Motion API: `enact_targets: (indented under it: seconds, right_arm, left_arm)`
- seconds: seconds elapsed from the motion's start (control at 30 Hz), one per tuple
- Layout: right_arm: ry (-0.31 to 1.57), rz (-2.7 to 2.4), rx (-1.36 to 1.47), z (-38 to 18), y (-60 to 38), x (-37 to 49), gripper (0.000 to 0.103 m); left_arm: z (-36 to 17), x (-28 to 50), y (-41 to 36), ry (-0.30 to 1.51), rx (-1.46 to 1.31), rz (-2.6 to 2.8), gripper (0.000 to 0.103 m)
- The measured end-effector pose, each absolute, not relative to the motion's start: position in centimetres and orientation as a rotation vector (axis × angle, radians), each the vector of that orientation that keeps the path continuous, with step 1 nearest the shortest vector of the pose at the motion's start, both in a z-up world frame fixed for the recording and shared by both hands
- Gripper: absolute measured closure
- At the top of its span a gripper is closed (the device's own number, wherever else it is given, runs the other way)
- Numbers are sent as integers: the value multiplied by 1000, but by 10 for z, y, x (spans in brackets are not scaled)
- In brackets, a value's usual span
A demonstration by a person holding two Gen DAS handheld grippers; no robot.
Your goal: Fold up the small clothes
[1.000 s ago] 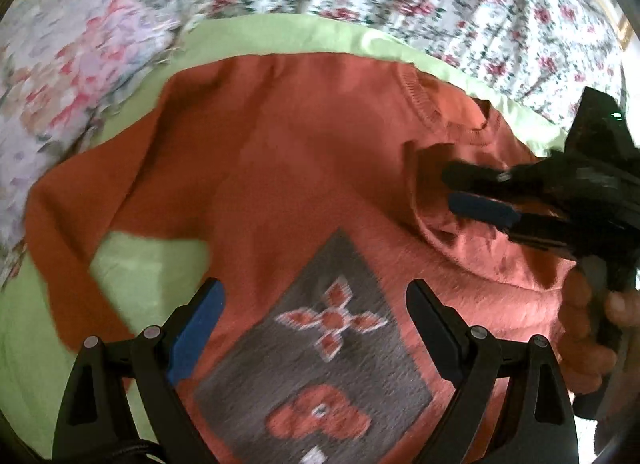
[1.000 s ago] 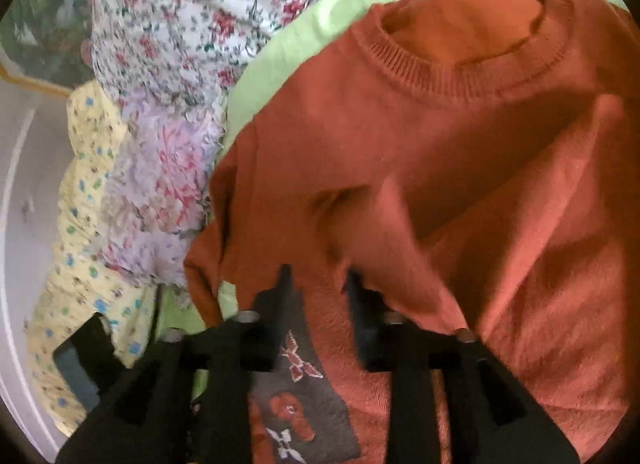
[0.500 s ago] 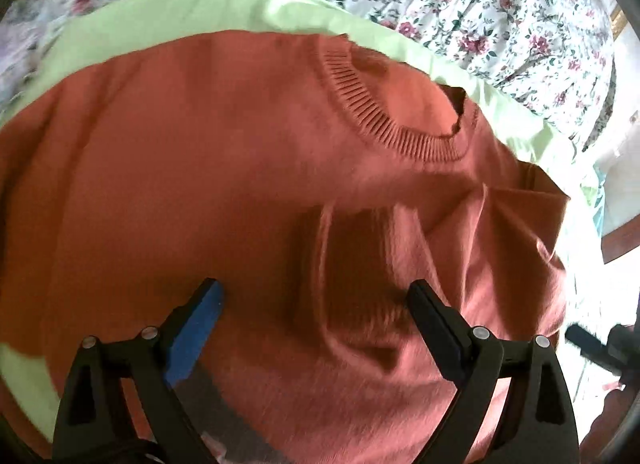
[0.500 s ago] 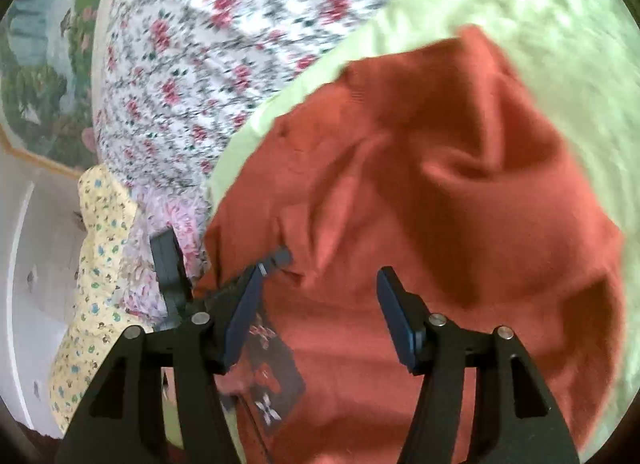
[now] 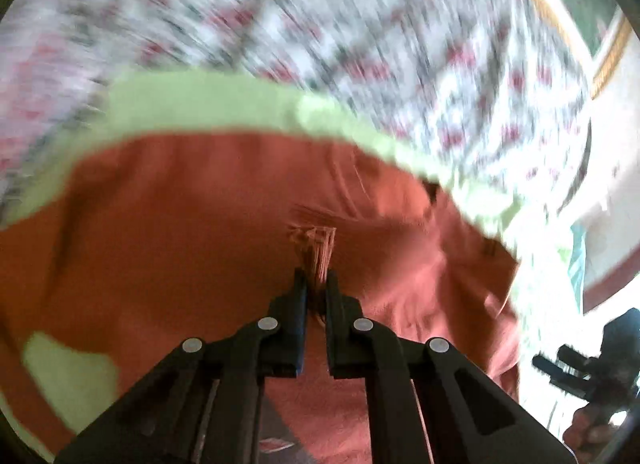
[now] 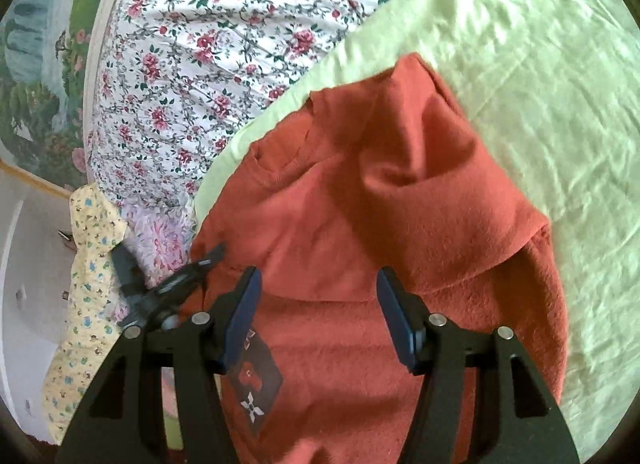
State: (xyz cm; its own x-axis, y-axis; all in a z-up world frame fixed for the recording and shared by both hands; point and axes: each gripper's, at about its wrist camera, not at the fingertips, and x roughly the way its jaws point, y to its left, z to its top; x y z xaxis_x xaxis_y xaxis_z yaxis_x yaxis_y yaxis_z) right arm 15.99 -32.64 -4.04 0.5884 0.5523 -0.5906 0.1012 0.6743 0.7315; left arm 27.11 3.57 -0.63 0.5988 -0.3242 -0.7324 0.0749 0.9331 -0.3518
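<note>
- Left gripper [image 5: 316,284]: fingers drawn nearly together, clenched on a pinch of the orange sweater [image 5: 200,244]. The fabric rises in a small ridge straight ahead of the fingertips. This view is blurred by motion, so finer detail of the grasp cannot be read.
- Right gripper [image 6: 316,304]: released, its fingers spread wide apart and holding nothing. It hovers over the middle of the sweater [image 6: 360,264].
- Sweater: lies on a light green sheet [image 6: 520,63] spread over the bed. One sleeve [image 6: 432,183] is folded in across the chest, its cuff end pointing towards the upper edge of the right wrist view. The grey patch [image 6: 256,380] with the flower motif sits low, just beside the right gripper's left finger.
- Surroundings: a floral quilt [image 6: 192,43] borders the green sheet on the far side; a yellow printed cloth [image 6: 88,264] hangs at the left of the right wrist view.
- Governing relation: in the right wrist view the left gripper [image 6: 172,292] stands at the sweater's left edge, so the unfolded side lies nearer that hand. The garment's long axis runs from collar to hem, roughly along the right gripper's line of sight.
- Judgement: the coming move is probably a fold of the pinched side across the body, towards the sleeve already laid in.
</note>
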Motion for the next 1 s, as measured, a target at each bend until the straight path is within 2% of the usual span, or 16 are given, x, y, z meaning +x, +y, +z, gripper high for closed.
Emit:
enact_targets:
  seconds: [0.13, 0.37, 0.53, 0.8, 0.83, 0.87, 1.0]
  right_arm:
    - [922, 259, 817, -48, -335, 160, 42]
    - [942, 149, 778, -61, -352, 166, 42]
    - [946, 73, 670, -60, -366, 186, 42]
    - [1081, -11, 436, -95, -353, 250, 41]
    - [1095, 11, 419, -100, -350, 255, 52]
    - [1105, 36, 385, -103, -345, 259, 92]
    - [1074, 25, 378, -89, -360, 254, 94]
  left_arm:
    - [-18, 266, 73, 916, -353, -130, 98]
    - [-49, 260, 93, 944, -368, -15, 98]
    - [-55, 265, 82, 974, -296, -45, 97]
    - [-56, 263, 79, 986, -278, -44, 97]
    - [-56, 263, 78, 988, -280, -45, 97]
    - [-54, 263, 76, 987, -288, -53, 97]
    - [-40, 266, 61, 948, -324, -143, 97]
